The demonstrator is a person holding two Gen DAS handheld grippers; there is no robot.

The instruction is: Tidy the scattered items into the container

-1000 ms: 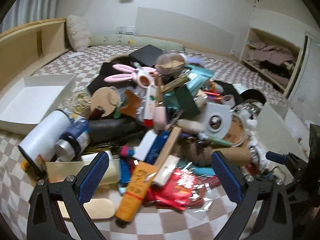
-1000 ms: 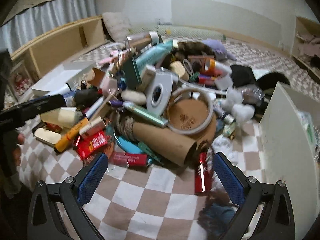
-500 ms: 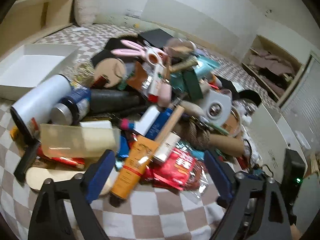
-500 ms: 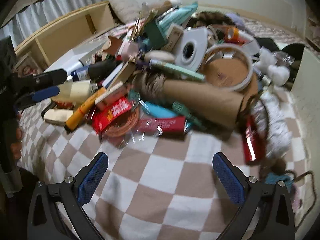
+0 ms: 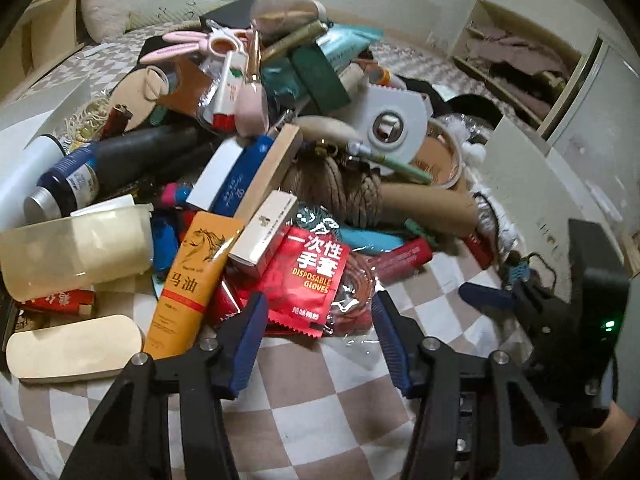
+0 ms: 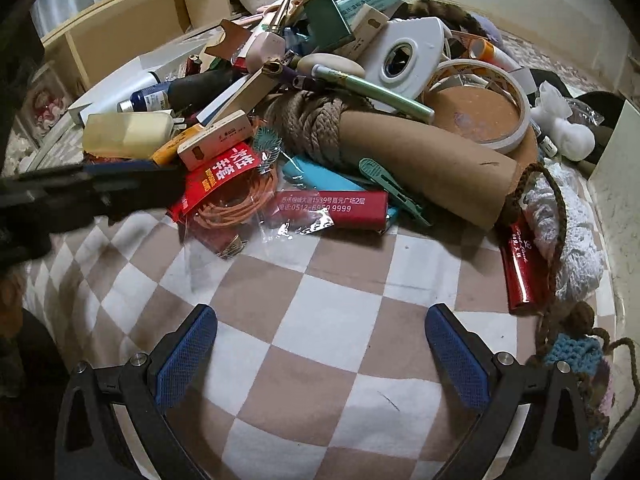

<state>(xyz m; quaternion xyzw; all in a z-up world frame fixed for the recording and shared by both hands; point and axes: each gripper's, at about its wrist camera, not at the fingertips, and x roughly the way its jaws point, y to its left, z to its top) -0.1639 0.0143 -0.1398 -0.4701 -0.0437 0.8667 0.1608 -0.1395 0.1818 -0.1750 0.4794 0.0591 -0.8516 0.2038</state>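
Left gripper (image 5: 318,312) moved closer; fingers narrowed but spread, flanking red glove packet (image 5: 310,280).

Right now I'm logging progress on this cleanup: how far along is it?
Barely begun. Done: nothing visibly; the pile is heaped on the checkered cloth, beside the white container. In hand: nothing; the left claw is open around the edge of the red glove packet, not shut on it, and the right claw hangs open over bare cloth. Left: essentially everything.
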